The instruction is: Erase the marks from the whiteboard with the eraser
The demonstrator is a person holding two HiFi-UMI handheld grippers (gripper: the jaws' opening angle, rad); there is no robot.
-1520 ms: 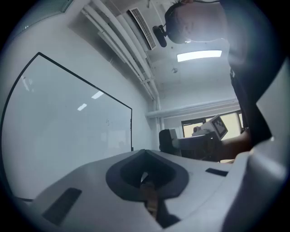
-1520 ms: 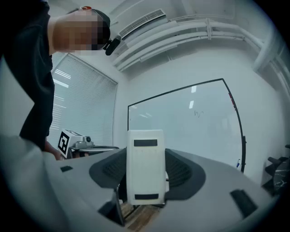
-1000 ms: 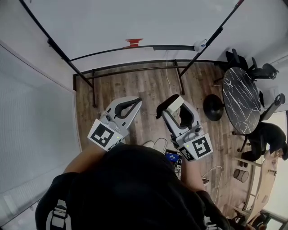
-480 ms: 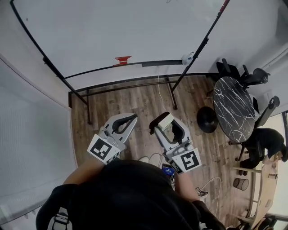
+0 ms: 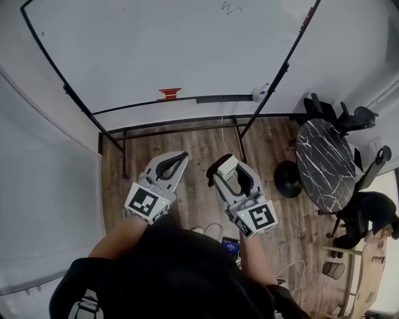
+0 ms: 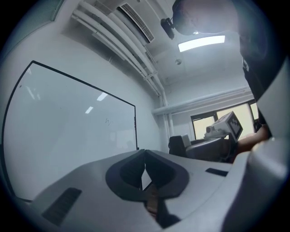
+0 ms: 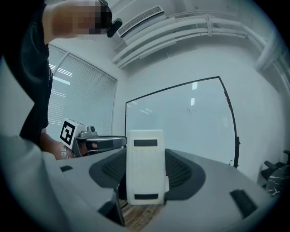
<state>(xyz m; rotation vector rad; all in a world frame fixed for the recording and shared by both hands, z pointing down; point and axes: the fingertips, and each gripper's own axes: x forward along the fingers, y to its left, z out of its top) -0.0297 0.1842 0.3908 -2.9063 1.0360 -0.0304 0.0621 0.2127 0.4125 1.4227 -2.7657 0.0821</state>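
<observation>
Eraser (image 7: 145, 165), white and blocky, stands upright between the jaws of the right gripper (image 5: 222, 168), which press against its two sides. Left gripper (image 6: 144, 156) has its jaws brought fully together with nothing between them. Both hang over the wooden floor (image 5: 199, 134), near the person and well apart from the whiteboard (image 5: 156, 50) on the far side. One small scribbled mark (image 5: 229, 7) shows near the board's far edge.

Open floor (image 5: 194, 142) before whiteboard (image 5: 156, 50); stand legs (image 5: 124, 159), table (image 5: 327, 165) at right.
</observation>
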